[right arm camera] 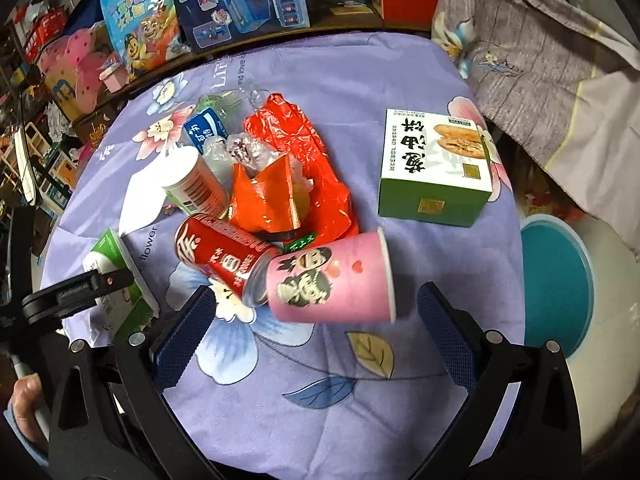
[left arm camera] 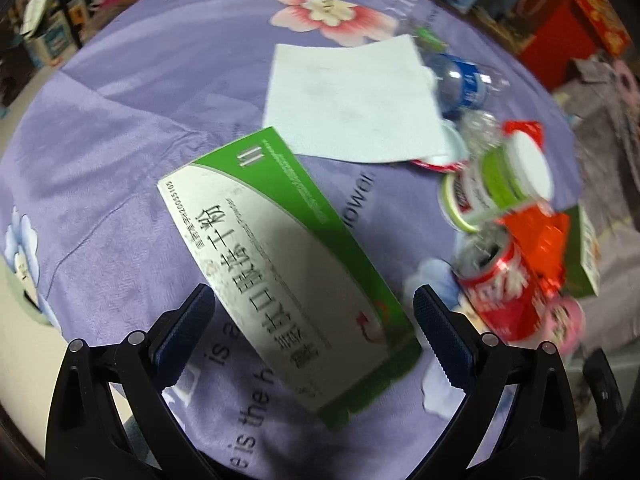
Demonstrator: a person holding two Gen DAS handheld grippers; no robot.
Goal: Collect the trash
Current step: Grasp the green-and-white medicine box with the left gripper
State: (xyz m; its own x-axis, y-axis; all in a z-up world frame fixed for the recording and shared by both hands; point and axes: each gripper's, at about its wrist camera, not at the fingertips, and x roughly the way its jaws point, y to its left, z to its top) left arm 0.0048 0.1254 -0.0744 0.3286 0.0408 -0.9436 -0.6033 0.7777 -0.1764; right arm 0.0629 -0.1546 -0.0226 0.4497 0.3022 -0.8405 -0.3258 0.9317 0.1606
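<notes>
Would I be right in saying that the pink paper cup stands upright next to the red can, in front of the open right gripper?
Not quite: the pink paper cup lies on its side, as the right wrist view shows. It is indeed next to the red can, in front of the open right gripper.

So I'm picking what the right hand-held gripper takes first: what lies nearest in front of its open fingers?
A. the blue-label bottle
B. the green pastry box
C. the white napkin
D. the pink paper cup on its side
D: the pink cup lies on its side just ahead of the open right hand-held gripper, beside the red can.
</notes>
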